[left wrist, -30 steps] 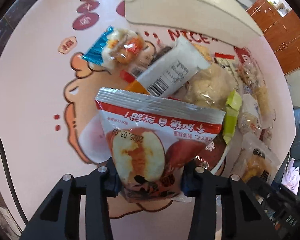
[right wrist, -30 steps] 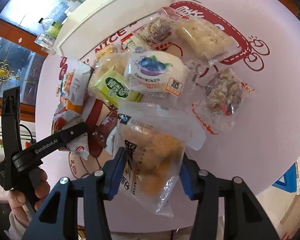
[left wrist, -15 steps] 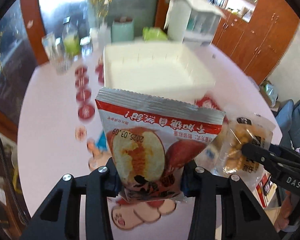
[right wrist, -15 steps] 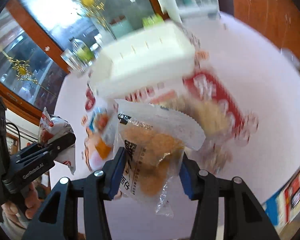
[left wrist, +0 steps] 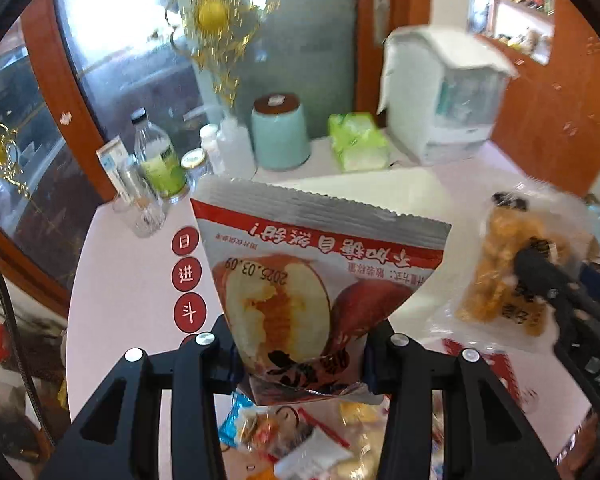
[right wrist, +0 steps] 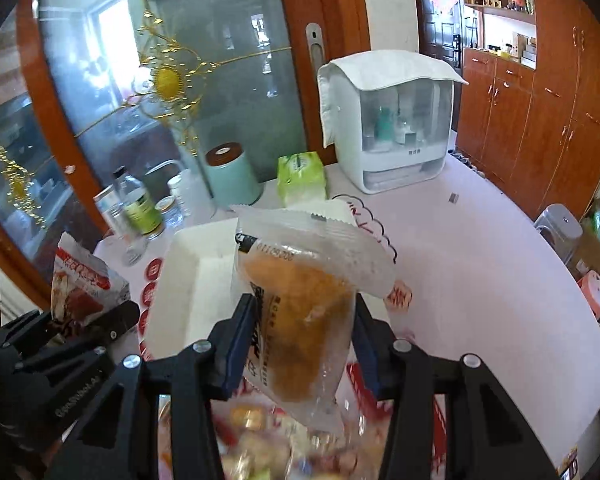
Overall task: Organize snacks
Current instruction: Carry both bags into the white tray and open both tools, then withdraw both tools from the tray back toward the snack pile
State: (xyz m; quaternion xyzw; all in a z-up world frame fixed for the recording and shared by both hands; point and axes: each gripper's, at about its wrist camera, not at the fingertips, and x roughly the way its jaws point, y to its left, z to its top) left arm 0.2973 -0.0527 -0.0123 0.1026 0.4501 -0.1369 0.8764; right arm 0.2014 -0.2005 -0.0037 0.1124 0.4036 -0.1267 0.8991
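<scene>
Your left tongs (left wrist: 300, 364) are clamped on the lower end of a red snack packet (left wrist: 320, 280), holding it upright in the centre of the left view so it clears the loose snack pile (left wrist: 300, 440) at the bottom of the frame. Your right tongs (right wrist: 300, 340) grip a clear bag of golden fried pieces (right wrist: 300, 312) the same way, by its lower part. Both packets hang above the bench (right wrist: 480, 280), with the white tray (right wrist: 188, 280) just ahead at centre left of the right view, probably the place they belong. Its far edge is hidden behind the bag, so judge your drop carefully. The right-hand bag looks blurred in the left view, suggesting motion.
</scene>
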